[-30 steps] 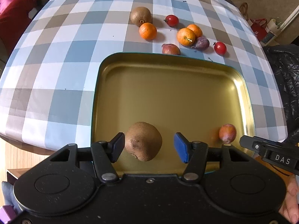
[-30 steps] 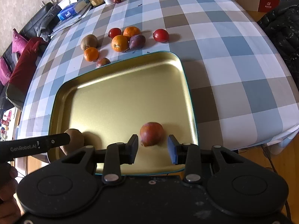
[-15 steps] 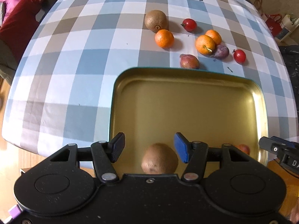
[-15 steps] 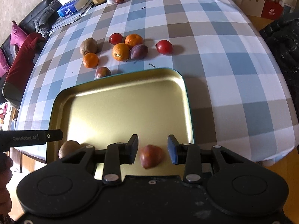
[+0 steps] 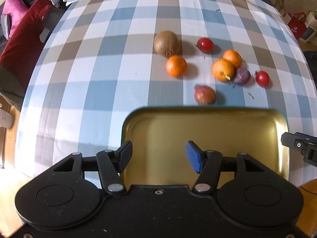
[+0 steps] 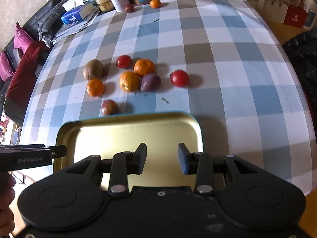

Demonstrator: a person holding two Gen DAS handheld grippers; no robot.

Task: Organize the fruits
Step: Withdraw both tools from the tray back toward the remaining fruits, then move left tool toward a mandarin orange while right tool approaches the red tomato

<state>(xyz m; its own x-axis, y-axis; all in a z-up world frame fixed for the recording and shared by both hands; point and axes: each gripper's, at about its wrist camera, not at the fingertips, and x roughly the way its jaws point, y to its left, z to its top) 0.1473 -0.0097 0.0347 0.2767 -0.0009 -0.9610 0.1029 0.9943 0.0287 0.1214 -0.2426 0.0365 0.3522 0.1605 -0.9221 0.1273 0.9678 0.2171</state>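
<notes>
Here the left gripper (image 5: 158, 156) hangs over the near part of a gold metal tray (image 5: 198, 127) with its jaws apart and nothing between them; they have just been widening. The right gripper (image 6: 162, 157) is likewise released, its pads clear of any fruit above the same tray, whose visible floor is bare in both views. On the checked tablecloth (image 5: 99, 69), the fruits lie in a loose cluster at about twelve to one o'clock from the left gripper: a kiwi (image 5: 167, 43) touching a mandarin (image 5: 176, 65), a red tomato (image 5: 205, 44), two more oranges (image 5: 222, 69) side by side, a purple plum (image 5: 241, 76) against them, a second tomato (image 5: 262, 78), and a reddish plum (image 5: 204, 94) just beyond the tray's far rim. A small orange (image 6: 155, 3) sits well apart at the table's far end.
</notes>
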